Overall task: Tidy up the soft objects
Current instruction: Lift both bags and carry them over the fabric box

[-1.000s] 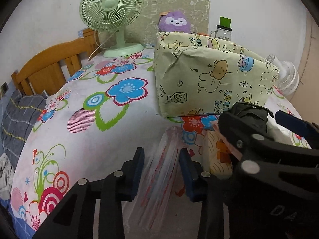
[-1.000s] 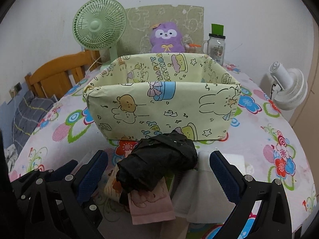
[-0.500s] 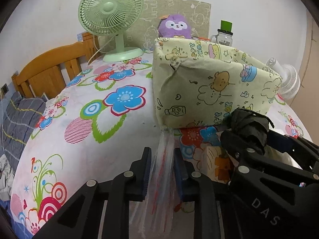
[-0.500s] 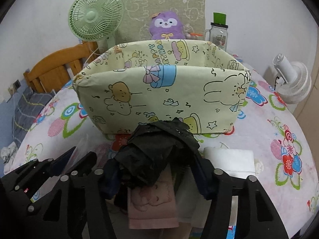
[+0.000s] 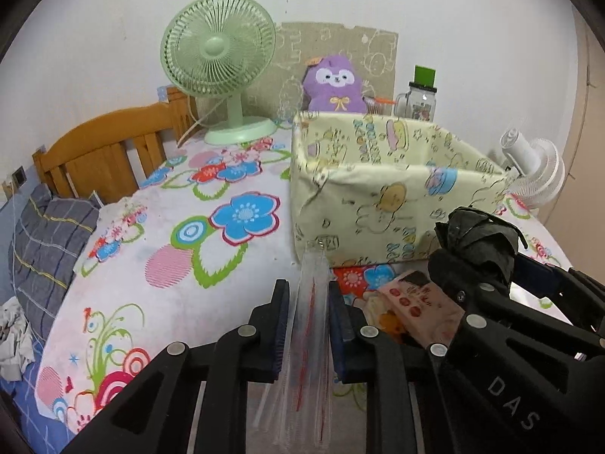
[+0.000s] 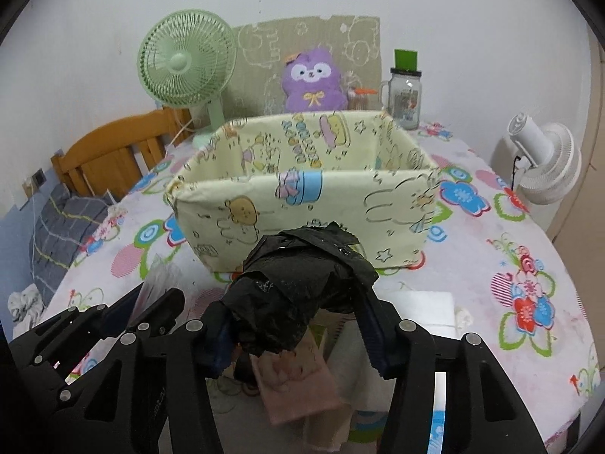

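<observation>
Black bundle: crumpled, shiny plastic-like wad, clamped in right gripper, whose jaws are closing a bit more on it; held above the table, just in front of the bin. Clear bag w/ red print: thin, flattened, pinched upright in left gripper, jaws fully together on it, its top end reaching toward bin's near corner.

Under the bundle: a pink pack and a white folded item lie on the table; exact type hard to tell, partly hidden by the fingers.

Table has white cloth w/ big blue, red & green flowers. Back edge: green fan, purple plush, glass jar w/ green top, all against a white wall & a cardboard sheet. White fan off the right side. Wooden chair at left, grey plaid cloth beside it.

Bin: yellow fabric, cartoon animal print, open top, sits mid-table. What shows of the inside looks empty; floor not visible.
</observation>
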The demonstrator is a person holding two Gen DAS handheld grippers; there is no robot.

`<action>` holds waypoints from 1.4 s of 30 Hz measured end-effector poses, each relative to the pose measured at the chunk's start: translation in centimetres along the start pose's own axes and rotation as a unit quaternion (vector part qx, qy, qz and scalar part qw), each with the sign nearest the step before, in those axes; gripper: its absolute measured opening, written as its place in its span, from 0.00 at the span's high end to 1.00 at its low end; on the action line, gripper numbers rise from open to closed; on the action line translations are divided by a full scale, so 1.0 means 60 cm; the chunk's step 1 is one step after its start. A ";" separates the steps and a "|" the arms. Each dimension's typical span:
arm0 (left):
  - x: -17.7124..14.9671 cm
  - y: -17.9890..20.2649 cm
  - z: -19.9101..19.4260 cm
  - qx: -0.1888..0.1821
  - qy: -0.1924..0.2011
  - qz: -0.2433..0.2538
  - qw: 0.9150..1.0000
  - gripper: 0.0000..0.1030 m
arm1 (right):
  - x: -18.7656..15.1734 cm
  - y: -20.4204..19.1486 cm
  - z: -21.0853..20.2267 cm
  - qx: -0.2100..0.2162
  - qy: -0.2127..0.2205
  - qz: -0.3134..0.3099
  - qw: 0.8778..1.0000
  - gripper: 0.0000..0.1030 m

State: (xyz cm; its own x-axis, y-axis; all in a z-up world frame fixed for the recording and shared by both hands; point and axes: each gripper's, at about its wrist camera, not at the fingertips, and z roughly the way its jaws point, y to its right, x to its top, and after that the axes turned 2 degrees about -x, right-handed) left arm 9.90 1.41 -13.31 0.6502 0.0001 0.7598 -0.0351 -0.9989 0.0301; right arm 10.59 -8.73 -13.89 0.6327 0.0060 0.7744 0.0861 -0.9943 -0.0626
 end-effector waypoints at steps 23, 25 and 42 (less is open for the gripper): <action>0.056 0.051 -0.167 -0.023 0.096 0.012 0.995 0.83 | 0.046 0.022 -0.198 -0.015 0.105 0.001 0.994 0.44; 0.061 0.055 -0.180 -0.025 0.103 0.015 0.994 0.83 | 0.051 0.026 -0.213 -0.014 0.111 0.002 0.994 0.44; 0.116 0.093 -0.221 -0.032 0.139 0.034 0.989 0.82 | 0.102 0.054 -0.264 -0.008 0.144 0.003 0.990 0.44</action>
State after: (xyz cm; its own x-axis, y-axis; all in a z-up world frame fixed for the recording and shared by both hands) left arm 4.19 -3.53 0.75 0.4121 -0.0453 0.9100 -0.1245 -0.9922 0.0070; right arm 2.52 -13.57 0.62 0.3869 -0.0280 0.9217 0.0698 -0.9958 -0.0595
